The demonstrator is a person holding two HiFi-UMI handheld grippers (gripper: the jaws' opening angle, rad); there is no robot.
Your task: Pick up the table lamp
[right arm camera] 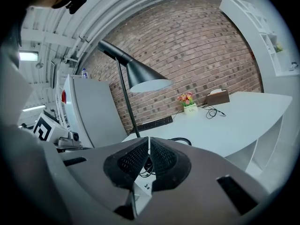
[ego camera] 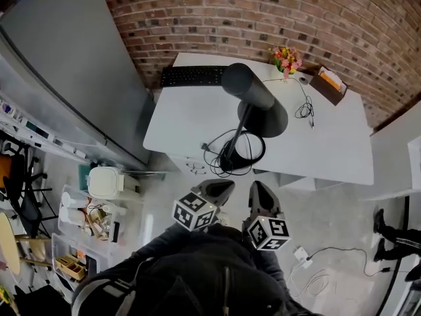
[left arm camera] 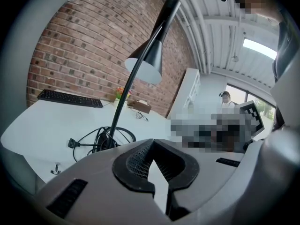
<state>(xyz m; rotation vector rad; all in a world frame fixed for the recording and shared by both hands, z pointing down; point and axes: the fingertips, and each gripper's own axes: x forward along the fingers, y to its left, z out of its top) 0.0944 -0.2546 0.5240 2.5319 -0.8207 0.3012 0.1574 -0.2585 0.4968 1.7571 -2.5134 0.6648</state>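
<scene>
Left gripper [ego camera: 222, 185] & right gripper [ego camera: 258, 187] sit side by side in front of the person, short of the desk [ego camera: 329, 147], both aimed at it. Left fingers are clenched tip to tip w/ nothing btwn them. Right fingers are likewise pressed together, empty.

Table lamp [ego camera: 248, 91] stands on the desk straight ahead of both sets of fingertips, apart from them, untouched. It's black, w/ a thin leaning stem & a cone shade facing down. Its base sits close to the desk edge nearest the fingers, w/ a loose black cable [left arm camera: 71, 143] coiled round it. In the left gripper view the stem rises to the left of the fingertips. In the right gripper view it also rises just left of them, w/ the shade above.

Beyond the lamp, farther from the fingers, a black keyboard [ego camera: 193, 76] lies to the left by the brick wall [ego camera: 263, 12]. Flowers [ego camera: 285, 59] & a brown box [ego camera: 327, 84] are to the right.
</scene>
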